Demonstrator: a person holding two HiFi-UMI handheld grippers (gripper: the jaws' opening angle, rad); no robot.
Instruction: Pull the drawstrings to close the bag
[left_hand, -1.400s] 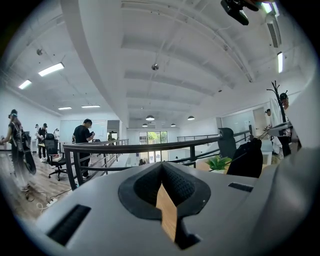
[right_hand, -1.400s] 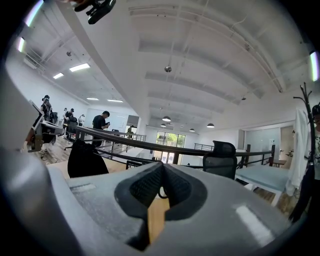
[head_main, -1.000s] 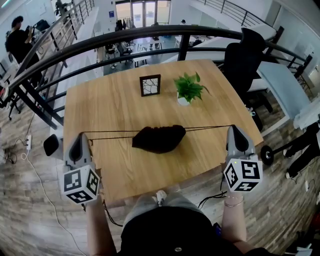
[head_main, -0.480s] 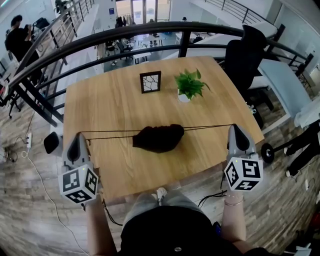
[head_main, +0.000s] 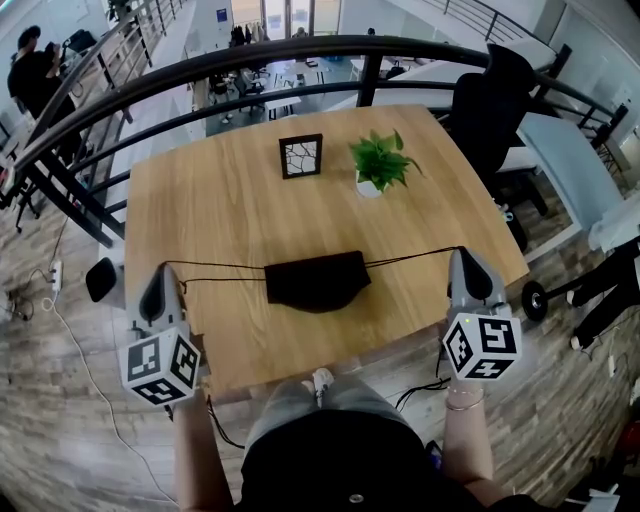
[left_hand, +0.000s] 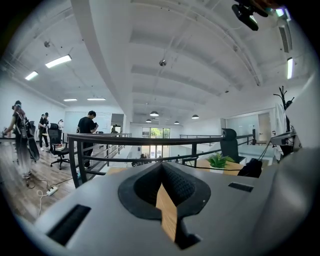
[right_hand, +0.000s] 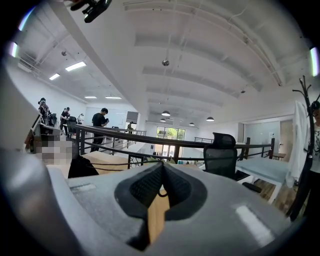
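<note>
A black drawstring bag (head_main: 317, 281) lies on the wooden table (head_main: 220, 220) near its front edge. Thin black drawstrings (head_main: 220, 268) run from its two ends out to both sides. My left gripper (head_main: 161, 270) is off the table's left edge, shut on the left string. My right gripper (head_main: 460, 253) is at the table's right edge, shut on the right drawstring (head_main: 410, 258). In the left gripper view the jaws (left_hand: 161, 166) meet and the bag (left_hand: 250, 168) shows at the right. In the right gripper view a small loop of string (right_hand: 162, 193) sits between the closed jaws (right_hand: 162, 166), with the bag (right_hand: 82, 167) at the left.
A small picture frame (head_main: 301, 156) and a potted plant (head_main: 378, 168) stand at the table's far side. A black railing (head_main: 250, 62) curves behind the table. A black office chair (head_main: 490, 105) stands at the far right. Cables lie on the floor at the left.
The bag has gone from a rounded, bunched lump to a flatter, squarer shape lying on the table. Both grippers stay almost where they were, still shut on the strings.
</note>
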